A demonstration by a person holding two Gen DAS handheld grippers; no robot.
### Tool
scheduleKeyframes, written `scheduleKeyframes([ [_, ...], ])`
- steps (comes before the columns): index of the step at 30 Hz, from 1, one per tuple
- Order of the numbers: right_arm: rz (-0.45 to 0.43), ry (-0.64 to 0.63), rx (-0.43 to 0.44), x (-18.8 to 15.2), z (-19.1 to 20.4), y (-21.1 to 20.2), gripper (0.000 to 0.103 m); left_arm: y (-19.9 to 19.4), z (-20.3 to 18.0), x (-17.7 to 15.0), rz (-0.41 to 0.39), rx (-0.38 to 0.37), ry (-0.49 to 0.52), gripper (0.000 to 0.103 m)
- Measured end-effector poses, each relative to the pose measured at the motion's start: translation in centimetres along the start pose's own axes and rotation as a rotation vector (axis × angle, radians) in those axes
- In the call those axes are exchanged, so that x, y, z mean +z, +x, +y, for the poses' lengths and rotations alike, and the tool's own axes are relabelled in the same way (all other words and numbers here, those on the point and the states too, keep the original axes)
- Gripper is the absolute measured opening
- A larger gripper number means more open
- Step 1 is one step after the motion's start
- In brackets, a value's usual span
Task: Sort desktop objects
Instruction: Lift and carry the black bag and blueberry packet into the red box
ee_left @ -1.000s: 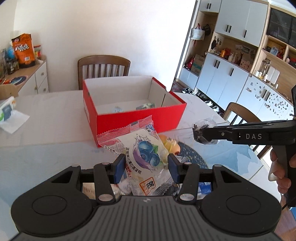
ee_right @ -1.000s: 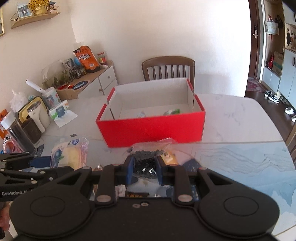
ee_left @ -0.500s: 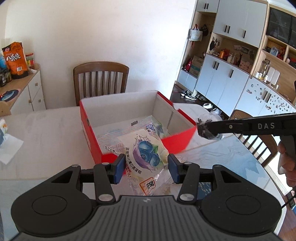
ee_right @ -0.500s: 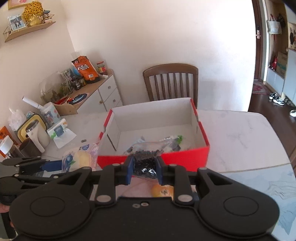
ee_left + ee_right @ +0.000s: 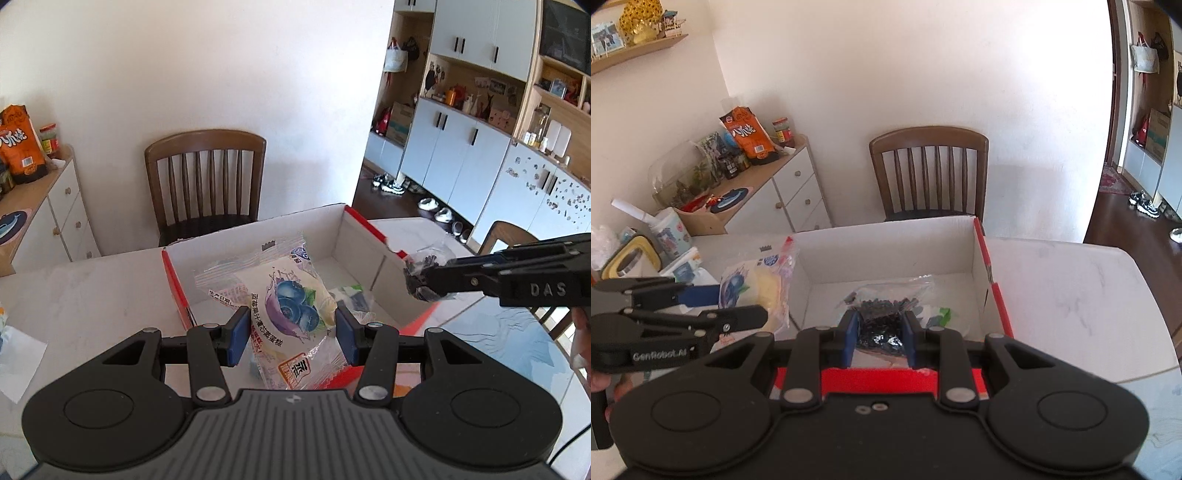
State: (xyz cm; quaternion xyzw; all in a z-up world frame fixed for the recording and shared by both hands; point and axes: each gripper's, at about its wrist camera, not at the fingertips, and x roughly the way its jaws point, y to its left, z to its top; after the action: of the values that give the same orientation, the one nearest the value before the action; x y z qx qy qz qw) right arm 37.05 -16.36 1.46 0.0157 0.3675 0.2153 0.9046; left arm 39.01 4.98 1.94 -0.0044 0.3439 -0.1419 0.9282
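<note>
The left gripper (image 5: pixel 291 330) is clamped on a clear snack packet (image 5: pixel 291 306) with a blueberry print, its blue pads pressing both sides. The packet hangs above the near left part of the red box (image 5: pixel 175 280), which stands on the white table (image 5: pixel 85 299). The right gripper (image 5: pixel 879 341) is closed tight on a small clear bag of dark pieces (image 5: pixel 881 321), held over the inside of the same box. On the white floor of the box lie a few small items (image 5: pixel 938 314), one with green on it; what they are is hard to tell. Behind the box stands a wooden chair (image 5: pixel 929 173), and to the left a white cabinet (image 5: pixel 790 192) with an orange snack bag (image 5: pixel 748 134) on top.
</note>
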Motion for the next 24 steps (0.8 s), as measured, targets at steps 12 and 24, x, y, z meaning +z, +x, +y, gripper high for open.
scheduleKeyframes([
  [12, 0.049, -0.015, 0.006, 0.6, 0.1, 4.5, 0.025, 6.4, 2.1, 3.2, 0.054, -0.014, 0.001, 0.048],
  [24, 0.122, -0.061, 0.006, 0.1, 0.9, 8.5, 0.025, 12.2, 2.9, 5.1, 0.115, -0.027, 0.000, 0.048],
])
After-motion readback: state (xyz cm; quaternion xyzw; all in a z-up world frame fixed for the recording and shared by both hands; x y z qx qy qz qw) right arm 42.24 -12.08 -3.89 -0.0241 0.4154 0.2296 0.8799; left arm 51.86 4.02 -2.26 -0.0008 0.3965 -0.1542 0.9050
